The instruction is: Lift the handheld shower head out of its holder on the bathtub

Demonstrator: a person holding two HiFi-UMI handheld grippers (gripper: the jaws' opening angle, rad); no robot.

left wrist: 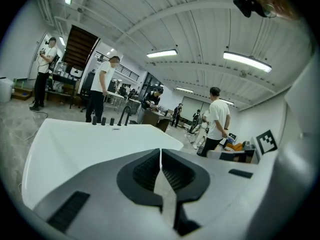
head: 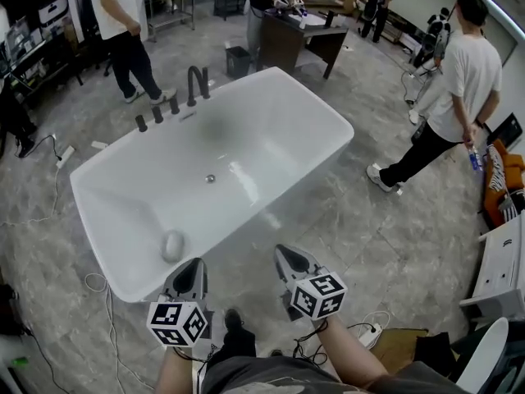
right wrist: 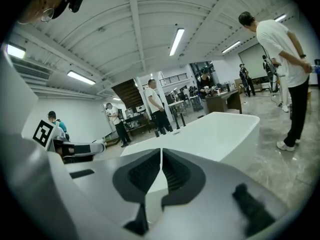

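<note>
**Q:** Where's the shower head in your feed?

**A:** On the far rim of the bathtub [head: 79,179], near its far-left corner. There's a row of dark knobs [head: 157,114], then the arched spout [head: 194,84]. The slim upright stick just beside the spout looks like the handheld shower head [head: 205,82], seated in its holder. It's tiny on my screen though, so I can't swear to it.

**Q:** And your claws?

**A:** Both are at the tub's near edge, well apart from those fittings. My left gripper [head: 194,263] has its jaws pressed together, nothing pinched, tip over the near rim. My right gripper [head: 286,253] is the same deal — squeezed flat and empty, beside the near-right side.
</note>
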